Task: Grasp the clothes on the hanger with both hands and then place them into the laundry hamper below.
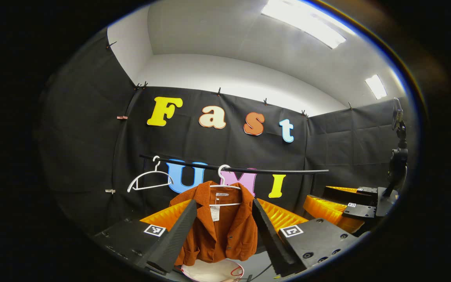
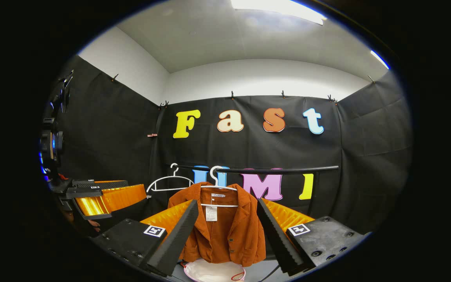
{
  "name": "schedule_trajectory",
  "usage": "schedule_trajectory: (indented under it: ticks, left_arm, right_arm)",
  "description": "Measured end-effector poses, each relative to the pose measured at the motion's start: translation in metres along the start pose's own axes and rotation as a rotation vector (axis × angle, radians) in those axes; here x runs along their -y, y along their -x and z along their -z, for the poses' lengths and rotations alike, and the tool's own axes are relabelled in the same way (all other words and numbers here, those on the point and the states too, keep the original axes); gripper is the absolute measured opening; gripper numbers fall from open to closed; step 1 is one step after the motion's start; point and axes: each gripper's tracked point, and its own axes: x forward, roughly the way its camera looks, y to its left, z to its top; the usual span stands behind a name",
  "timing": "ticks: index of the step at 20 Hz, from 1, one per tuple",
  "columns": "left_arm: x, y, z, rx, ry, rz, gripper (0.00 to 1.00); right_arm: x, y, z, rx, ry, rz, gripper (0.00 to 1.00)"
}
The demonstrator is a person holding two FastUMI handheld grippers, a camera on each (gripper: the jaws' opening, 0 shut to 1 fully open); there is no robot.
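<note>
Black cloth walls close the booth, white ceiling with strip lights above, and a black rail (image 1: 249, 169) runs across the back wall. I use that rail as landmark. Hanging from it, near its middle, is a rust-orange corduroy jacket (image 1: 221, 231) on a white hanger (image 1: 224, 184), paper tag at the collar; a second, empty white hanger (image 1: 150, 181) hangs on the rail toward its left end. Directly below the rail and under the jacket hem sits the white laundry hamper (image 1: 211, 272), just its rim visible. My left gripper (image 1: 220, 231) has its fingers spread wide, holding nothing, the jacket framed between them but well short of contact. My right gripper (image 2: 225, 231) is the same: fingers wide apart, empty, jacket centred between them in the right gripper view. The right gripper also appears off to the side in the left gripper view. Step in hand, as I judge it: approach, no grasp yet. Next I need both grippers forward toward the rail, one to each shoulder of the jacket, close on fabric, lift it clear of the hanger, then lower into the hamper.
</note>
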Motion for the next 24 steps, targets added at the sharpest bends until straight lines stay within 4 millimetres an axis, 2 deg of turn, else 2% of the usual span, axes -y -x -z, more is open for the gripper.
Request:
schedule_trajectory:
  ticks: [9, 16, 24]
  left_arm:
    - [0.000, 0.002, 0.000, -0.006, 0.002, 0.021, 0.90]
    - [-0.008, 0.004, 0.004, -0.017, -0.002, 0.053, 0.90]
    - [-0.029, 0.006, 0.013, -0.037, 0.004, 0.111, 0.90]
  right_arm:
    - [-0.002, 0.007, -0.002, 0.001, 0.009, 0.026, 0.99]
    - [-0.006, 0.008, -0.003, 0.010, 0.005, 0.066, 0.98]
    - [-0.030, 0.011, 0.010, -0.006, -0.005, 0.119, 0.98]
